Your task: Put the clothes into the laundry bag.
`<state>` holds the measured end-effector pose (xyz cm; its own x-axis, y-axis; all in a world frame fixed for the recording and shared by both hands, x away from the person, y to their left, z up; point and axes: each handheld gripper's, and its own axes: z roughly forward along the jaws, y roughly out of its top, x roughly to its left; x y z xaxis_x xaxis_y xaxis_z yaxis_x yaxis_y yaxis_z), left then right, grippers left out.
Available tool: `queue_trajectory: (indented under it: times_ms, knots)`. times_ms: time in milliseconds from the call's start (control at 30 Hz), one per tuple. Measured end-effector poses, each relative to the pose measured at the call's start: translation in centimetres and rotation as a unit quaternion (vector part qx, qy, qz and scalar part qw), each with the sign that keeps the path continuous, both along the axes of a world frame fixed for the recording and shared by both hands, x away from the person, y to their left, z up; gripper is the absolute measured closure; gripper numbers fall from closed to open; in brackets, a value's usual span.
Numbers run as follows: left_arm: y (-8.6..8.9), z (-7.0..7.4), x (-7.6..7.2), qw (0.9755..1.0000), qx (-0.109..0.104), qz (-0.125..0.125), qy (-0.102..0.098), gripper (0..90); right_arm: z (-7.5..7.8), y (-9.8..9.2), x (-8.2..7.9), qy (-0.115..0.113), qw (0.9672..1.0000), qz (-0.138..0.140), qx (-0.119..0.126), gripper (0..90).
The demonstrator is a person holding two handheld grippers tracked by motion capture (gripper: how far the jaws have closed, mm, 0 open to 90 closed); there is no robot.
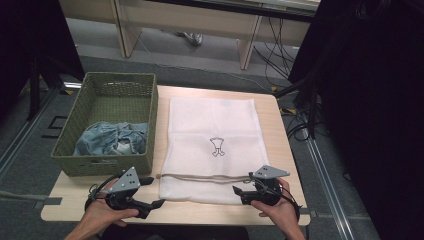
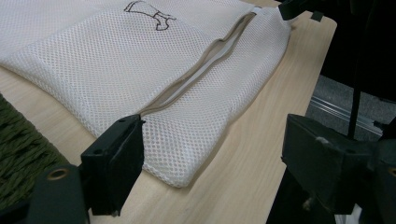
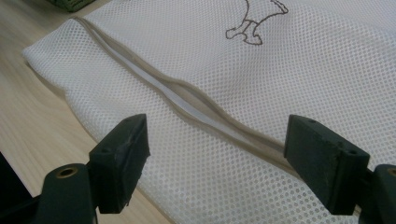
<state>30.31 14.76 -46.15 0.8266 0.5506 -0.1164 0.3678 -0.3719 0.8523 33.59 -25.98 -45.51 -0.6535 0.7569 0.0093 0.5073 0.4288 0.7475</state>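
— Wooden tabletop (image 1: 280, 150), what's on it?
— White mesh laundry bag (image 1: 212, 130) flat at centre, zipper (image 1: 205, 176) along its 6 o'clock edge. Green woven basket (image 1: 107, 95) at 9 o'clock holds denim (image 1: 112, 139).
— Claws?
— Left claw (image 1: 156, 192) at the bag's 7 o'clock corner, right claw (image 1: 239, 194) at 5 o'clock; both gape, gripping nothing.

No legible text, label, brand or number found; the white mesh bag (image 1: 212, 145) carries only a small outline drawing.
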Motion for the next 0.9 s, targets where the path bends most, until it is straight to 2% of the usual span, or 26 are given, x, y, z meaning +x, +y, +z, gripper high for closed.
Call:
queue_trajectory:
  times_ms: [200, 233, 400, 500, 700, 800, 833, 867, 900]
  knots:
    - [0.04, 0.05, 0.0, 0.9999, 0.008, -0.002, -0.007, 20.2, -0.02, 0.06, -0.07, 0.001, 1.0, -0.004, 0.001, 23.0]
    - [0.04, 0.07, -0.02, 0.9999, 0.008, -0.001, -0.006, 20.2, -0.03, -0.02, 0.08, -0.001, 1.0, 0.003, -0.002, 23.0]
    - [-0.01, 0.04, 0.01, 1.0, 0.004, -0.008, -0.005, 20.2, -0.04, 0.09, -0.06, 0.002, 1.0, -0.002, 0.0, 23.0]
    - [-0.03, -0.03, 0.04, 0.9999, 0.008, -0.008, -0.002, 20.2, -0.04, -0.05, 0.19, -0.007, 0.9999, 0.009, -0.009, 23.0]
    - [0.03, 0.05, 0.01, 1.0, 0.006, -0.005, 0.0, 20.2, 0.0, 0.05, 0.09, 0.001, 1.0, 0.004, -0.004, 23.0]
    - [-0.05, -0.01, 0.0, 1.0, 0.001, -0.004, -0.004, 20.2, -0.05, 0.02, 0.16, -0.006, 0.9999, 0.01, -0.007, 24.6]
    - [0.01, 0.06, 0.02, 1.0, 0.005, -0.008, -0.002, 20.2, -0.07, 0.0, 0.24, -0.011, 0.9998, 0.014, -0.011, 24.7]
    - [0.01, 0.06, 0.02, 1.0, 0.005, -0.008, -0.002, 20.2, -0.07, 0.0, 0.24, -0.011, 0.9998, 0.014, -0.011, 24.7]
    - [-0.02, 0.03, 0.03, 1.0, 0.007, -0.006, -0.003, 20.2, -0.02, 0.14, 0.01, -0.001, 1.0, 0.002, -0.006, 24.9]
